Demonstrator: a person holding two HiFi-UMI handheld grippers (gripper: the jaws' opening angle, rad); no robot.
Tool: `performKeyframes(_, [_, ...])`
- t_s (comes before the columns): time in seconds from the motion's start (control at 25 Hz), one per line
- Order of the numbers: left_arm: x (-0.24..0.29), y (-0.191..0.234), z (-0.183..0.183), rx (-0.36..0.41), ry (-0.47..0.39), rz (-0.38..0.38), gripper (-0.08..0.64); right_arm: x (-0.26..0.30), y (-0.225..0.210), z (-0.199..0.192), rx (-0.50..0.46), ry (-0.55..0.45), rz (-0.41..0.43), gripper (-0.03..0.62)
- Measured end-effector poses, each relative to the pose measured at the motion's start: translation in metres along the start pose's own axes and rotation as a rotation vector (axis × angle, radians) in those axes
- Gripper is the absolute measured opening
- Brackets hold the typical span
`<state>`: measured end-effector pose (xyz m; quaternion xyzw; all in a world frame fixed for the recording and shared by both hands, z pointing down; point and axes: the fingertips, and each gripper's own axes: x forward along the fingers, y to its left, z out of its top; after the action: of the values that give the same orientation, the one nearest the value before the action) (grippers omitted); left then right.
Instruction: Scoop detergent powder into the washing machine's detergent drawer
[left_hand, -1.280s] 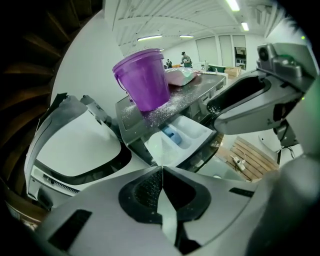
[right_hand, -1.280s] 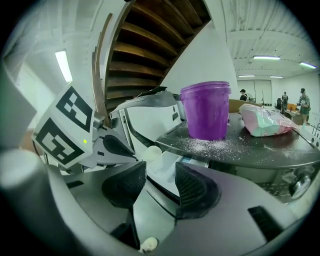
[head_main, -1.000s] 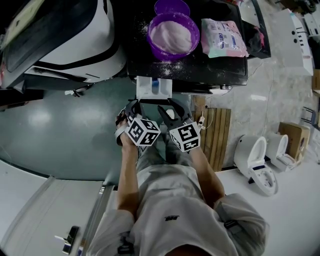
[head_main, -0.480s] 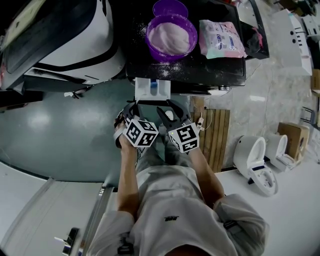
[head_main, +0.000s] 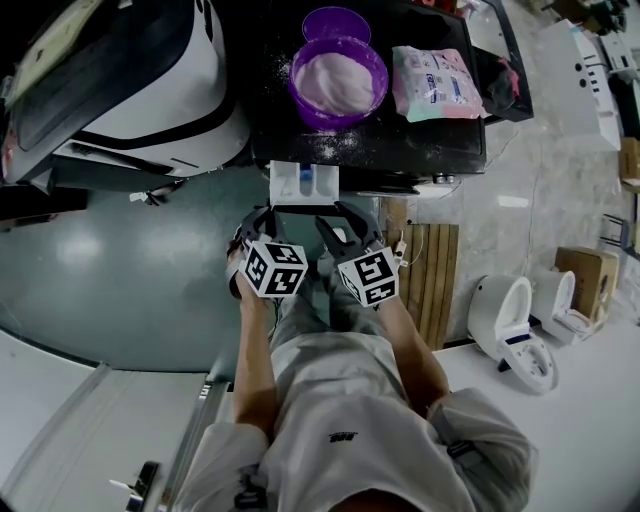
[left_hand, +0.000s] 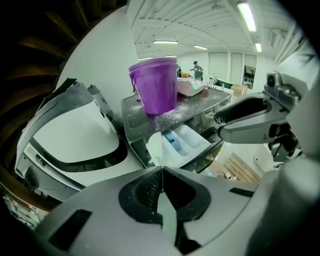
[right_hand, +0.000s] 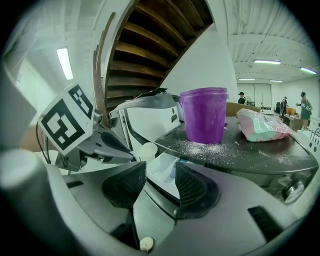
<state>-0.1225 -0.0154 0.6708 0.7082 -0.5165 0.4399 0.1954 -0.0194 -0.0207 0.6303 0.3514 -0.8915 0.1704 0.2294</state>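
Left claw (left_hand: 161, 169) is clamped shut on the thin handle of a white scoop (right_hand: 144, 149). The scoop's cup shows clearly only in the right gripper view, just in front of the open detergent drawer (head_main: 305, 183). Right claw (right_hand: 160, 177) has its jaws partly apart with nothing gripped, and the drawer shows through the gap. Only the head view shows the powder (head_main: 338, 78) inside the purple bucket (head_main: 335, 120); the gripper views show only its wall. The bucket stands on the dark washer top (head_main: 430, 140), detergent bag (head_main: 440, 82) beside it, spilled grains (right_hand: 210, 147) round its base.
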Motion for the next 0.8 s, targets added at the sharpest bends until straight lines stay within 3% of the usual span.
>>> performKeyframes(0.36, [-0.039,0.018,0.038,-0.169,-0.217,-0.071,0.015,-0.014,0.0,0.028,-0.034,-0.05,-0.031,0.178])
performKeyframes(0.8, [-0.097,0.024,0.072,-0.218,-0.443,-0.114,0.015,-0.055,0.004,0.078,-0.106,-0.133,-0.117,0.166])
